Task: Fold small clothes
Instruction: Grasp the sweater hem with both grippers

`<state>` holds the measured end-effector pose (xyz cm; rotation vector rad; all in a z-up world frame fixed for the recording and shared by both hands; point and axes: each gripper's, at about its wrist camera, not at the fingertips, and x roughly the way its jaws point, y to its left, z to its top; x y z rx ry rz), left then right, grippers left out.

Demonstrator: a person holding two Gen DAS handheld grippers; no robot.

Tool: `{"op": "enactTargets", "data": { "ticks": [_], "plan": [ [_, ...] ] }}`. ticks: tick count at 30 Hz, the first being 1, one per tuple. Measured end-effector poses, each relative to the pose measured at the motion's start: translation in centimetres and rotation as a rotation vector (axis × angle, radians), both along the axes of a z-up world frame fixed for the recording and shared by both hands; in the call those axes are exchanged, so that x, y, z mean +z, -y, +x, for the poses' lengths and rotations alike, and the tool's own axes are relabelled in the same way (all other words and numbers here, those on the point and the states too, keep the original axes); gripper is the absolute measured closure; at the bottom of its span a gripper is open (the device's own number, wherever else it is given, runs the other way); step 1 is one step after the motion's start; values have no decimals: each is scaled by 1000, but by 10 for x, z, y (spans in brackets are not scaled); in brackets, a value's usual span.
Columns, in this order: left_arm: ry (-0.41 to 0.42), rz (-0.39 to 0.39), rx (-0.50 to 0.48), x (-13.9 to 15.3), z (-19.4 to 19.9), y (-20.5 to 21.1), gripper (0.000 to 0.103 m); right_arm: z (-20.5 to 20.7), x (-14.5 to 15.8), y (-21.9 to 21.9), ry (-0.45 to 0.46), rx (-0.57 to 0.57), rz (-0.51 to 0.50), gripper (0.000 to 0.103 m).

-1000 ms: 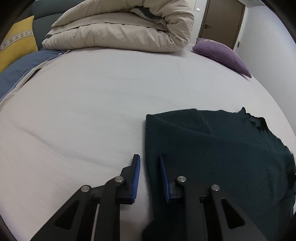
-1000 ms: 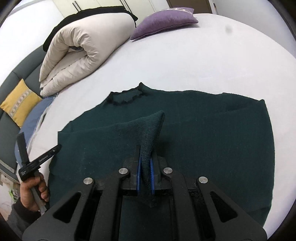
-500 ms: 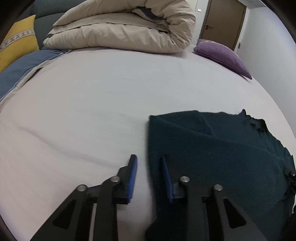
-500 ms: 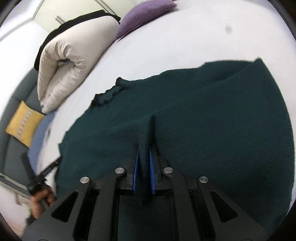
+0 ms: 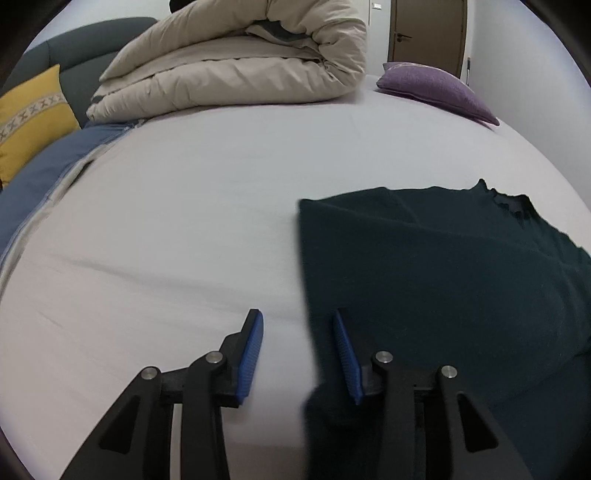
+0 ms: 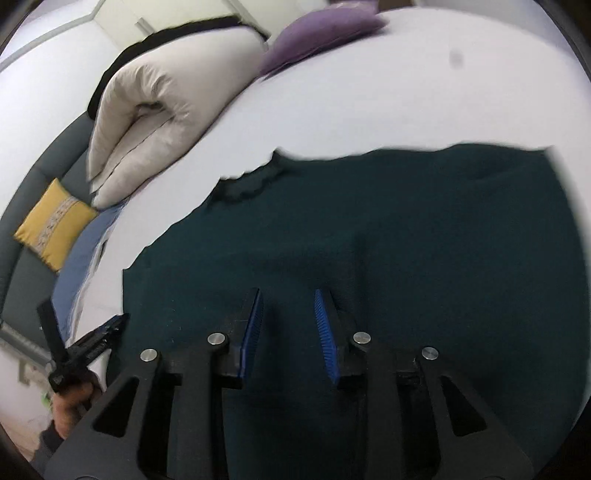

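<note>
Across the white bed sheet (image 5: pixel 207 206) a dark green sweater (image 6: pixel 406 240) is spread flat, both the left gripper (image 5: pixel 297 350) and right gripper (image 6: pixel 288 328) are held open and empty, and bunching could be caused by a shallow pinch.

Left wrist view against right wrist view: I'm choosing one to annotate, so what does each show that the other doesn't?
Only the left wrist view shows the brown door and the sweater's left edge between the open left gripper fingers. Only the right shows the person's hand and the open right gripper over the cloth. Both show the dark green sweater, beige duvet, purple pillow and yellow cushion.
</note>
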<state>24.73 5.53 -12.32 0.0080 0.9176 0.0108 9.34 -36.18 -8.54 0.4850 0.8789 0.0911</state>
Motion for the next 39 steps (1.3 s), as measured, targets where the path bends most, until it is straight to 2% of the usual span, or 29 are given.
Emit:
{"op": "enactTargets", "data": {
  "ticks": [3, 5, 7, 10, 12, 14, 17, 20, 23, 29, 32, 39],
  "plan": [
    [16, -88, 38, 17, -27, -29, 59, -48, 23, 25, 55, -62, -22, 71],
    [42, -113, 35, 31, -51, -42, 57, -86, 41, 37, 106, -79, -27, 69],
    [40, -178, 14, 39, -81, -55, 51, -137, 61, 47, 178, -114, -32, 44],
    [-5, -286, -43, 42, -127, -66, 41, -204, 82, 44, 253, -137, -58, 23],
    [-53, -342, -96, 38, -161, -68, 41, -238, 84, 45, 246, -108, -50, 23],
    [-90, -381, -127, 34, -187, -69, 40, -270, 79, 48, 205, -92, 4, 23],
    [-195, -464, -169, 17, -214, -72, 40, -310, 67, 51, 148, -87, 67, 23],
    [-247, -475, -178, 7, -235, -75, 40, -348, 49, 60, 118, -88, 103, 23],
    [-292, -523, -212, 2, -251, -74, 42, -373, 27, 66, 70, -86, 162, 26],
    [-348, -551, -246, -11, -269, -68, 44, -392, 0, 75, 12, -81, 266, 31],
    [-369, -592, -254, -16, -271, -70, 45, -396, -4, 73, -16, -46, 276, 33],
    [-391, -616, -226, -21, -263, -74, 72, -403, -10, 87, -119, -21, 244, 33]
  ]
}}
